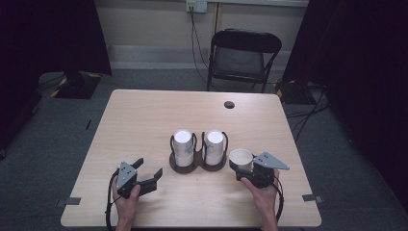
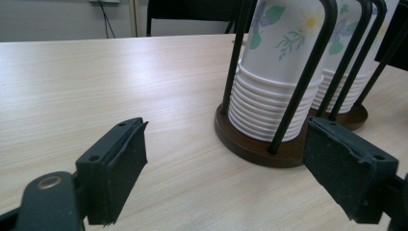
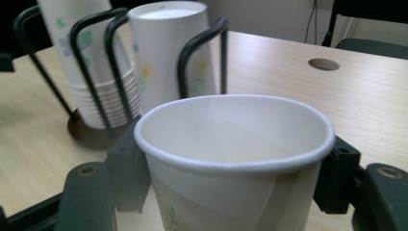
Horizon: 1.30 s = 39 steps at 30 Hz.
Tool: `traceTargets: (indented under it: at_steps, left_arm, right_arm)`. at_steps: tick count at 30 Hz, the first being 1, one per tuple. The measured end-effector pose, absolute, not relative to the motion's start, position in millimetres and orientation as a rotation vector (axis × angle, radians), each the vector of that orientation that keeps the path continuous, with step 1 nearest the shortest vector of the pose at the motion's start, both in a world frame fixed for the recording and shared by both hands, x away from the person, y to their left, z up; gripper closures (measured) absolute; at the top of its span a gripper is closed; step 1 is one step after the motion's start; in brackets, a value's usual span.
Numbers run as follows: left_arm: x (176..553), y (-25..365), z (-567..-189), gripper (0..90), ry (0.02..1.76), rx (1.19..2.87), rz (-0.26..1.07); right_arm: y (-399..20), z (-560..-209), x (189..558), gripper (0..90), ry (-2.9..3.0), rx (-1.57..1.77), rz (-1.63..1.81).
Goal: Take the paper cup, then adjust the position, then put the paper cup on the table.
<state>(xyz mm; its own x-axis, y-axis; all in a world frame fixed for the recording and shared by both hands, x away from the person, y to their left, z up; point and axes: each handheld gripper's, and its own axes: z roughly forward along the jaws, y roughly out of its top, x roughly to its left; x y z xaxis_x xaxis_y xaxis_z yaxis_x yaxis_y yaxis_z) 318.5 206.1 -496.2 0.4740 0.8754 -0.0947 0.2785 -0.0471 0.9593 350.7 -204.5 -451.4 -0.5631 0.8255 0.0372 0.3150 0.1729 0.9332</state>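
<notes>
Holding a paper cup (image 3: 231, 159) upright: right gripper (image 1: 250, 169). Wide open near the cup holder (image 1: 197, 163), gripping nothing: left gripper (image 1: 146, 172).

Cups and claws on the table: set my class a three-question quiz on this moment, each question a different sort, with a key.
1. True or false: the right claw is shut on an upright paper cup.
2. Multiple choice: the two cup stacks stand
A. loose on the table
B. upside down in a wire holder
C. on the chair
3. Fill in: the left claw is ____, with nothing between its jaws.

Key: 1 true; 2 B; 3 open.
</notes>
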Motion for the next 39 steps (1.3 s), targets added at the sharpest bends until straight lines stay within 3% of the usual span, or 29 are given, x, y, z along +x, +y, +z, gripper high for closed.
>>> traceTargets:
  at_steps: [23,39]
  left_arm:
    - [315,203,-496,15.7,1.008,1.592,0.713]
    - [316,205,-497,15.9,1.026,1.573,0.691]
  right_arm:
    - [-219,-428,424,29.0,1.843,1.173,1.371]
    - [-211,-447,465,27.0,1.889,1.246,1.319]
